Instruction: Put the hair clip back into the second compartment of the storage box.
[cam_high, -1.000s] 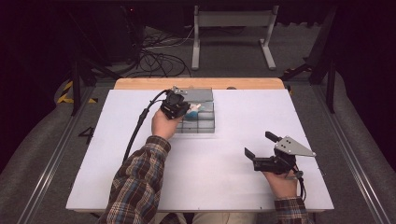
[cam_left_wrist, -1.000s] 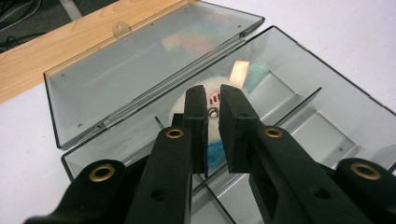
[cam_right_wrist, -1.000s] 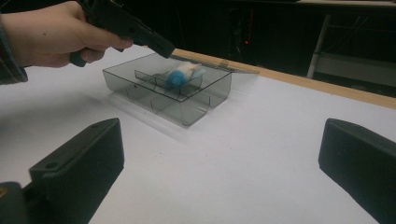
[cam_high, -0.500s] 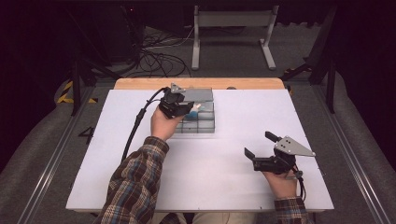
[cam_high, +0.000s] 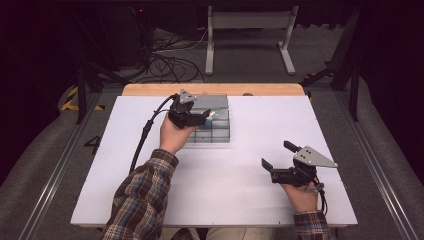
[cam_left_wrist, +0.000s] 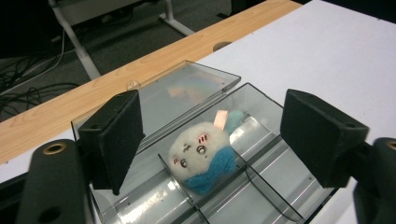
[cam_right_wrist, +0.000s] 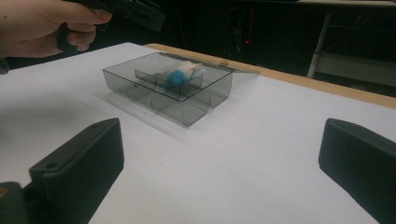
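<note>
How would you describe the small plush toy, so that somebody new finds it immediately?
On the white table stands a clear grey box with dividers, near the wooden edge. In one compartment lies the plush toy: a white fluffy face, blue below, the only soft thing there.

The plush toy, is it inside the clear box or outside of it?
Inside. The plush toy lies in a compartment of the clear box, between the dividers, with the lid open behind it.

White-blue plush toy (cam_left_wrist: 201, 156) in clear divided box (cam_left_wrist: 261, 140)

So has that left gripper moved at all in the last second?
Yes. The left gripper has drifted slightly left and up, off the clear box, its jaws just opening, leaving the plush toy in a compartment.
</note>
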